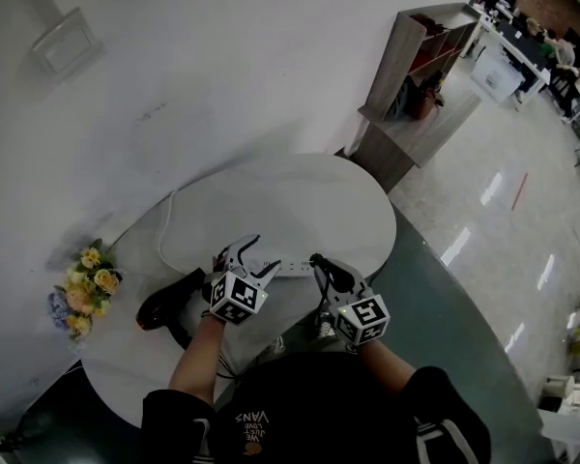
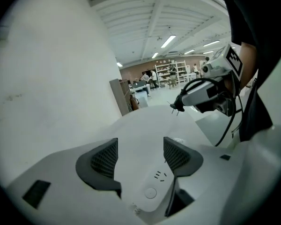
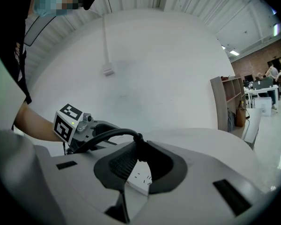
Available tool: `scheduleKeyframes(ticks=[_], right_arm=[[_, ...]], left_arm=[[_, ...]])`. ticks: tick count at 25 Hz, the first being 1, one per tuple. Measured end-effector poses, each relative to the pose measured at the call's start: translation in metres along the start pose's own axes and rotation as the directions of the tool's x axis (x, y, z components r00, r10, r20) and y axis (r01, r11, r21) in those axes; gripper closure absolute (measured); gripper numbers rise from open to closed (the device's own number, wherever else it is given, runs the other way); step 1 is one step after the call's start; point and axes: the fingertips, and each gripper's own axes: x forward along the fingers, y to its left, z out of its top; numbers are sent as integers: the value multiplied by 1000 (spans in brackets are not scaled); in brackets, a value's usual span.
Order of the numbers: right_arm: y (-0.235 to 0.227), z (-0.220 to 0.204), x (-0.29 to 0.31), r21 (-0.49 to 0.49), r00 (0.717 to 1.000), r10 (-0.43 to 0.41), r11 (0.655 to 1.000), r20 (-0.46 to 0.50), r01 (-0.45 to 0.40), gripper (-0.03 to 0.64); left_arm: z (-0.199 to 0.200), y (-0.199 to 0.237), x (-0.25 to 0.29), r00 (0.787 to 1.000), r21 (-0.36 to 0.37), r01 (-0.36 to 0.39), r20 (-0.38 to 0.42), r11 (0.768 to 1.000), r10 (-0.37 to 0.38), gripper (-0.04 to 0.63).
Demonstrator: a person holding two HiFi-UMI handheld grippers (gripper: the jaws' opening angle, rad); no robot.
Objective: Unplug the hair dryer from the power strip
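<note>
Fingers (image 3: 123, 164) of the right gripper (image 3: 141, 159) were clenched on the black plug (image 3: 139, 146), which sat pinched between the two dark pads. Its black cord (image 3: 107, 135) arched out of the grip and ran off toward the person's left. In the left gripper view the plug's metal prongs showed bare in the air, clear of any socket, so the plug was out of the power strip (image 1: 293, 266) and held above it. The white strip lay flat on the round white counter (image 1: 271, 196), between the two grippers in the head view and just below the right gripper's pads in that gripper's own view.

The left gripper (image 2: 140, 156) was released: its fingers stood wide apart with nothing pressed between them. One end of the power strip, with a socket and a round button, lay on the counter below the gap. The gripper hung over that end without touching it, as far as the views showed.

The black hair dryer (image 1: 166, 304) lay on the counter at the person's left, beside the left forearm and well apart from the plug. A thin white lead (image 1: 164, 235) looped across the counter from the strip toward the wall. A bunch of yellow and pale flowers (image 1: 82, 293) sat at the counter's left edge, near the hair dryer. A wooden shelf unit (image 1: 406, 75) stood against the wall beyond the counter.
</note>
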Motion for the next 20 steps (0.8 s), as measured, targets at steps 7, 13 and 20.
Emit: scheduleKeyframes(ticks=[7,13,20], right_arm=[[2,20,-13,14,998,-11,1000,56,10,538],[12,38,-27,3,996,0,1000,95,0,538],[26,46,-42,16,991,-6,1000,136,4,538]], left_arm=[[26,8,-34,981,-140,-107,148,984,127,365],[43,5,-71,941,-227,-191,236,955,244,471],[48,-2,-114,902,-269,-240,293,933,317,558]])
